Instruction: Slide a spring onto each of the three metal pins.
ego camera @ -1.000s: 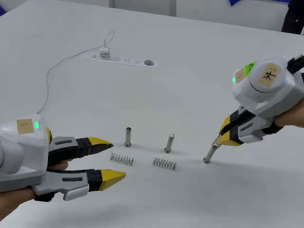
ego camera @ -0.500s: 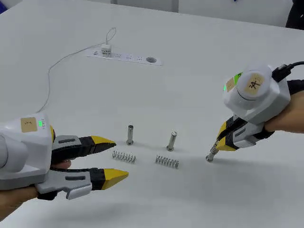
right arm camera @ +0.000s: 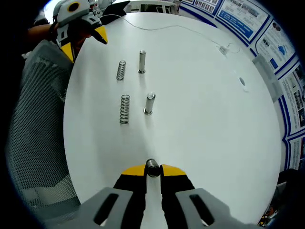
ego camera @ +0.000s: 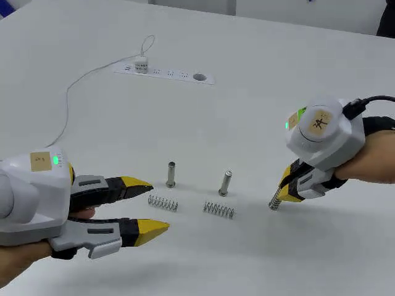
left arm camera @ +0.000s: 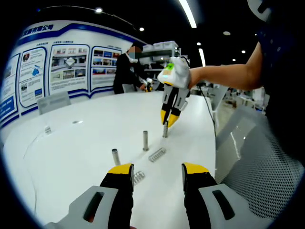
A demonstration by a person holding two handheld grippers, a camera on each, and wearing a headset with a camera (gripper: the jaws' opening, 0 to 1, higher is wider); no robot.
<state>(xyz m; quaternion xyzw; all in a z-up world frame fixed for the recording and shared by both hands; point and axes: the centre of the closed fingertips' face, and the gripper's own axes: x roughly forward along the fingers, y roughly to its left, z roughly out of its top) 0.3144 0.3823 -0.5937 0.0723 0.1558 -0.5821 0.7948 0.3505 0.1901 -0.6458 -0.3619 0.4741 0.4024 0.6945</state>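
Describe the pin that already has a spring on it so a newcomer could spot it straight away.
On the white table, three metal pins stand in a row. The one meant is the end pin, standing between the yellow tips of the right tool. Unlike the two bare pins beside it, a spring coils around it.

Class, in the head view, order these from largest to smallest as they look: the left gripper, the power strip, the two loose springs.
1. left gripper, though nearness to the camera inflates it.
2. power strip, far off, so its true size is unsure.
3. left spring and right spring: alike, no ranking between them.
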